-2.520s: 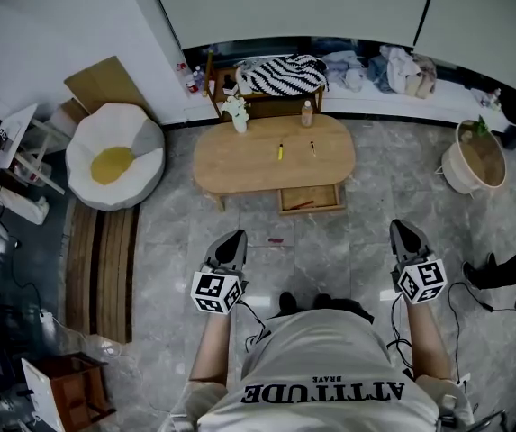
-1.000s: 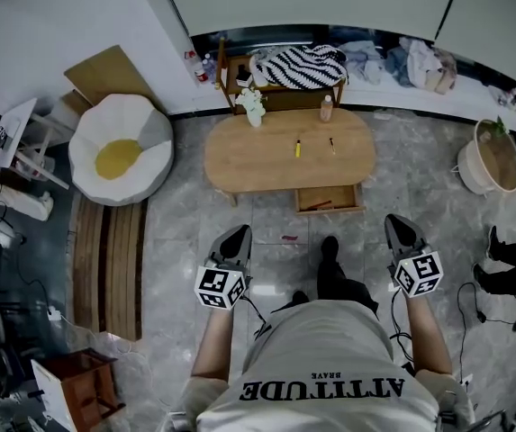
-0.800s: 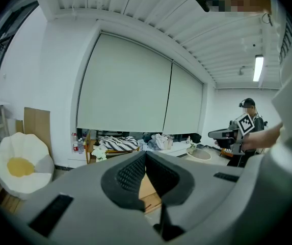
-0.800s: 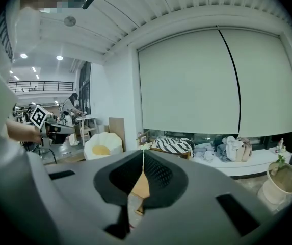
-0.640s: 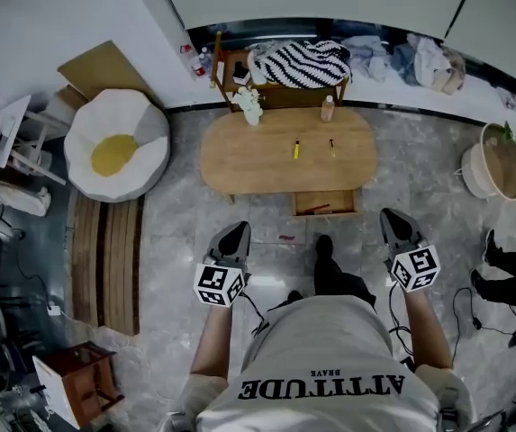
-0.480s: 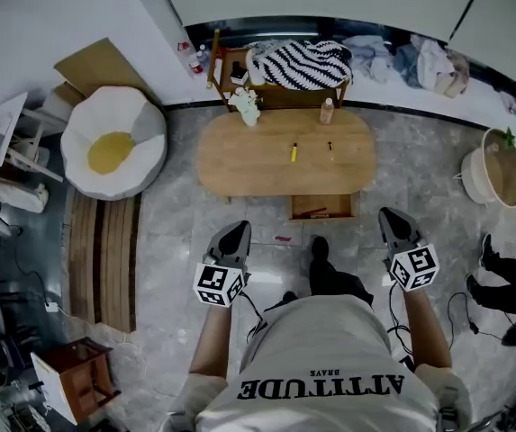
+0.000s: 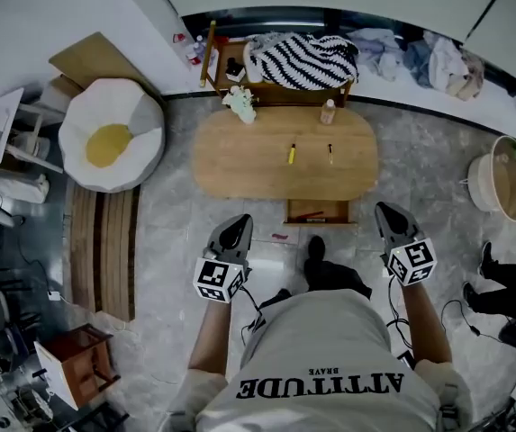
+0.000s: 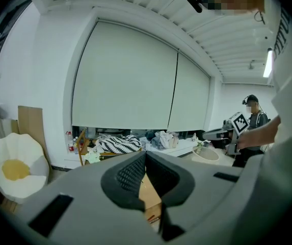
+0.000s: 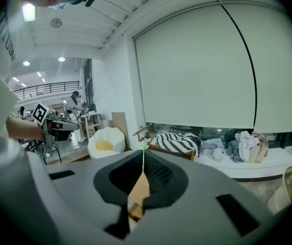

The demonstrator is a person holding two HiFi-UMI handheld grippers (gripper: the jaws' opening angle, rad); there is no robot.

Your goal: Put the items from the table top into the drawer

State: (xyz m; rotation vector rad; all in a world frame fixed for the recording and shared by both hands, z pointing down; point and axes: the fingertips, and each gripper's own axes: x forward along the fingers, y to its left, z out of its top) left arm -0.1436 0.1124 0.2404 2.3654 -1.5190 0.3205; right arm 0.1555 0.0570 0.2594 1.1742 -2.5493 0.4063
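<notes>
You have walked in on the table [image 7: 239,165]. It sits closer in the head view than it did a moment ago, and both grippers have come forward with you. The open drawer [image 7: 317,211] in its near edge now lies between them, just beyond their tips. This has only been the approach, and nothing on the top has been touched yet.

The yellow marker [image 7: 291,154] and the dark pen [image 7: 330,153] lie side by side but apart, right of the table's middle. The small bottle [image 7: 330,112] stands at the far edge behind them, and the white flowers [image 7: 239,103] stand at the far left edge. A red item [image 7: 306,215] already lies in the drawer.

Your left gripper [image 7: 232,227] has its jaws together at the tips, with nothing between them. Your right gripper [image 7: 387,216] is the same, closed and empty. I judge you need to spread one pair before reaching; the marker and pen are the nearest picks.
</notes>
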